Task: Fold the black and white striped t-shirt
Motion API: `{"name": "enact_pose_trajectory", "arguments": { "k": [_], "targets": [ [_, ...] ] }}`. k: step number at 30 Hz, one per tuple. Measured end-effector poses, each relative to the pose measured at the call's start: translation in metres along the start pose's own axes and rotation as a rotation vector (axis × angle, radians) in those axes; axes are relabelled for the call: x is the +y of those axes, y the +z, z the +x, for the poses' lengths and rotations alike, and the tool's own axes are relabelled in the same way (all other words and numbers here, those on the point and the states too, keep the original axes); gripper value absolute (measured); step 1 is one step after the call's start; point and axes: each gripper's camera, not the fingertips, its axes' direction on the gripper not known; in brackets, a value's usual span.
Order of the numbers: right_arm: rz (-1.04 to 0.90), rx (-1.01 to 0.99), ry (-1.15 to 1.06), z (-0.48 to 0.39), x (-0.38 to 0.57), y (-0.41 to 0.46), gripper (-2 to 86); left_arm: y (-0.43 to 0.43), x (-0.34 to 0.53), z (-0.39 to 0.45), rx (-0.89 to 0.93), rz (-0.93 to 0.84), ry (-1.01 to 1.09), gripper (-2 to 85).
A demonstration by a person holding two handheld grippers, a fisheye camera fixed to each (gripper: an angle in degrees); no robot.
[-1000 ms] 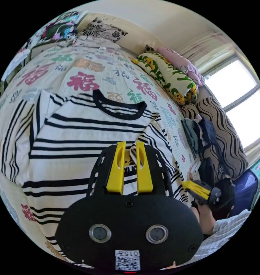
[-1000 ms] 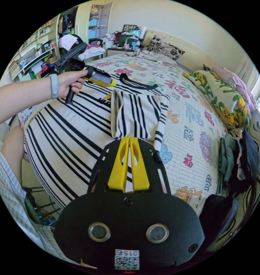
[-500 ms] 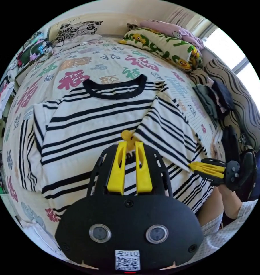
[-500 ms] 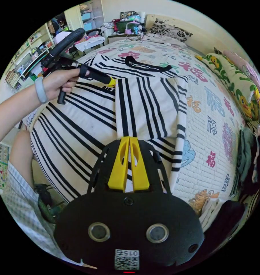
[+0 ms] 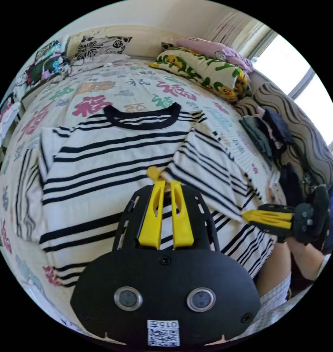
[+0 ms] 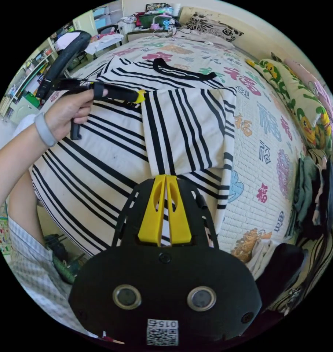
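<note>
Striped t-shirt [image 5: 111, 165] flat on bed [image 5: 100, 88], folded flap between both tongs.

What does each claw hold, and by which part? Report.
Both hold the striped t-shirt by its folded-over panel: left claw at the collar-end corner, right claw at the hem-end corner.

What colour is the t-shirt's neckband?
Solid black neckband on the striped t-shirt, clearest in the left gripper view.
</note>
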Motion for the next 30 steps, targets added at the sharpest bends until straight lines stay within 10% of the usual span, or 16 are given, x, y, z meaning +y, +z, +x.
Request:
{"name": "enact_pose_trajectory", "arguments": {
  "k": [15,30],
  "targets": [
    [0.148,-0.145,-0.222,-0.12,-0.202,-0.14,-1.0,0.023,0.238,-0.276,0.262,0.52,-0.77,10.0],
    [-0.039,0.023,-0.184,-0.252,-0.49,-0.115,2.6,0.114,0.327,-0.326,0.47,0.691,-0.822,-0.4]
  ]
}}
